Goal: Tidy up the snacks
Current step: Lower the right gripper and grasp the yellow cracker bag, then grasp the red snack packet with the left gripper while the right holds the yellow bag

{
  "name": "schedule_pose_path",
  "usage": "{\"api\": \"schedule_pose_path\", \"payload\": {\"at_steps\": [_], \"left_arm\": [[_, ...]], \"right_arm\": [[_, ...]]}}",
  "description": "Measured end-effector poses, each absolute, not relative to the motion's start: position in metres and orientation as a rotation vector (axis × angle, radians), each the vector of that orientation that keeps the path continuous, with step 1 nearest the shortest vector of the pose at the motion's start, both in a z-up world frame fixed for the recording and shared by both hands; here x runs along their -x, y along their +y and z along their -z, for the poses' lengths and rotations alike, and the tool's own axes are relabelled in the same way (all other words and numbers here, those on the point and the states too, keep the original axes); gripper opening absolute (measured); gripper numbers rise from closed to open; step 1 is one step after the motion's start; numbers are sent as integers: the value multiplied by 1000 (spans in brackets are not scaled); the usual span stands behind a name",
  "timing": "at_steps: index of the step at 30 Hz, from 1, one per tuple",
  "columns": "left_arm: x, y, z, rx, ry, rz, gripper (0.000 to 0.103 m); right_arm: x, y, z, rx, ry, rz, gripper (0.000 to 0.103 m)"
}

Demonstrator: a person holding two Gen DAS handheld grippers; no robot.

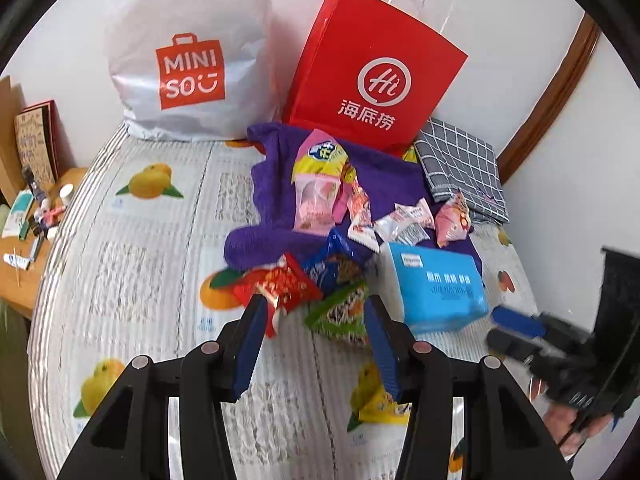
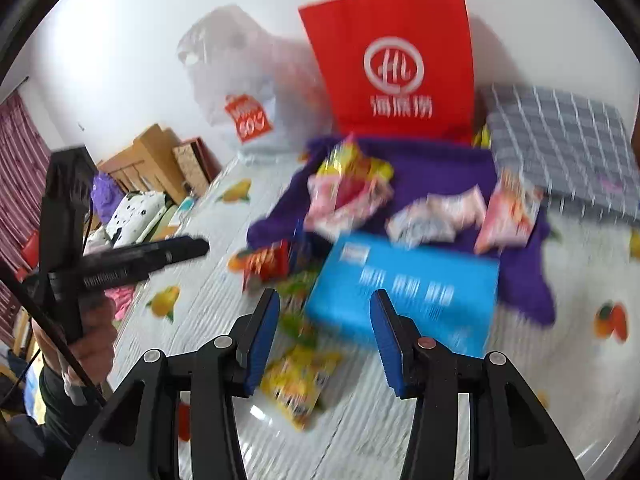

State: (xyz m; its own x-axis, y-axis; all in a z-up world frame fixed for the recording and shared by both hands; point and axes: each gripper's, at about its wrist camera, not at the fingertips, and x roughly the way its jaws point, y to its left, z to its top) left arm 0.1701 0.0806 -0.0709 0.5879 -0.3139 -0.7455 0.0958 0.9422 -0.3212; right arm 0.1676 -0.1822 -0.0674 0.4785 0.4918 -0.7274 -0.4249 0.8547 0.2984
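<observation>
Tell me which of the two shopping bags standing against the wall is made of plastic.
The white Miniso plastic bag, crinkled and bulging; the red paper bag beside it is stiff, flat-sided, with white cord handles.

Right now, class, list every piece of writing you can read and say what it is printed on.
"MINI SO" stands on the white plastic bag.
"Hi" and "海底捞" stand on the red paper bag.
The blue box carries white print, too blurred to read.
The snack packets carry print too small to read.

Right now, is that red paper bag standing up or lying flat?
Standing up: the red paper bag rests on its base against the wall, handles on top.
</observation>
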Motion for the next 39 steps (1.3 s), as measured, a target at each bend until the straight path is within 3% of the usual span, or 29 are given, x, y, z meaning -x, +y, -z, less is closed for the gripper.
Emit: {"api": "schedule_pose_path", "payload": {"at_steps": [8,23,26,39], "left_arm": [[-139,101,81,289,908,236,48],[-121,117,112,323,955,227,48],[-125,112,115,319,958,237,48],[-171,88,138,249,1005,223,48]], "right_arm": [[-143,-154,124,-152,1006,-566,52],[-148,-116,165,-23,995,-387,53],[-144,-129,160,-38,980,-404,49],[-125,-239,154,-13,895,-222,49]]}}
